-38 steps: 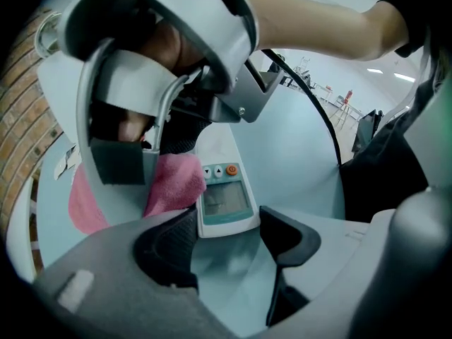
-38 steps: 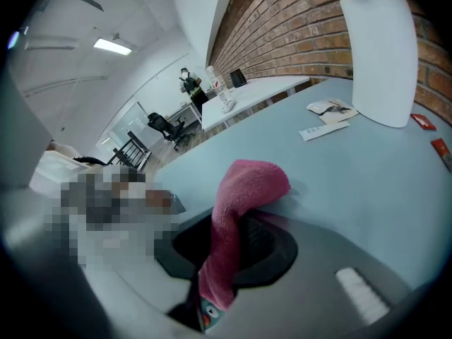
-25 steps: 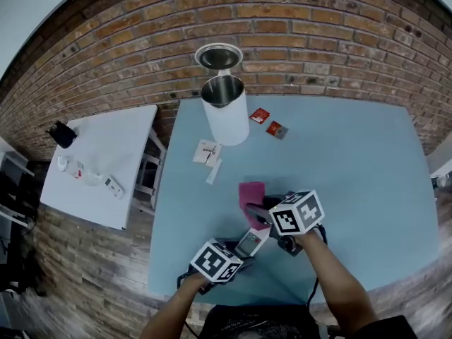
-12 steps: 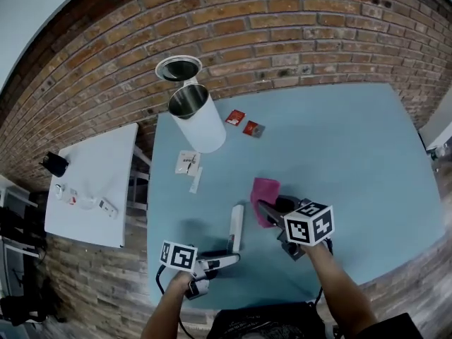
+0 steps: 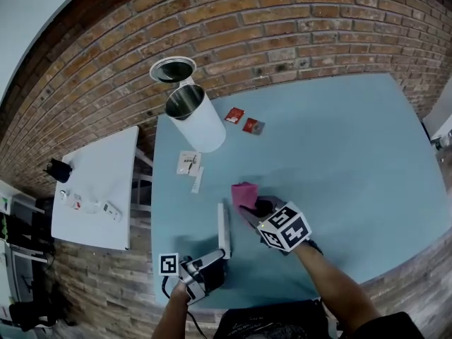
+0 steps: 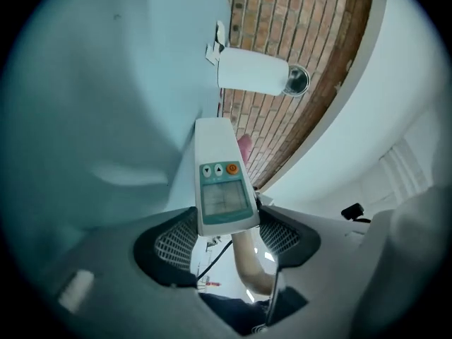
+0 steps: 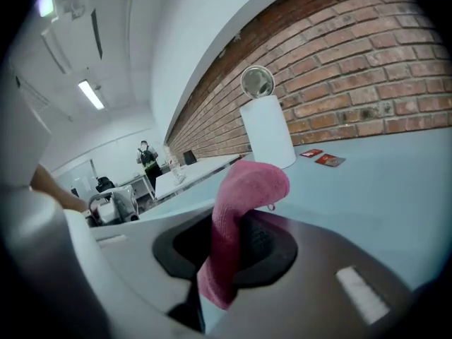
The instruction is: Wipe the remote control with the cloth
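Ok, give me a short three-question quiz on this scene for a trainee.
1. Multiple choice: what does the left gripper hold? A) remote control, B) cup, C) pen.
2. True or false: the right gripper is shut on the pink cloth.
3. Short answer: what is the wall behind the white bin made of?
Key: 1 A; 2 true; 3 brick.

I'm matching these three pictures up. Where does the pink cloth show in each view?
Head view: pink cloth at centre, in the right tongs.
Left gripper view: a pink sliver beside the remote's far end.
Right gripper view: centre, pinched between the jaws.
Shared landmark: the white canister.
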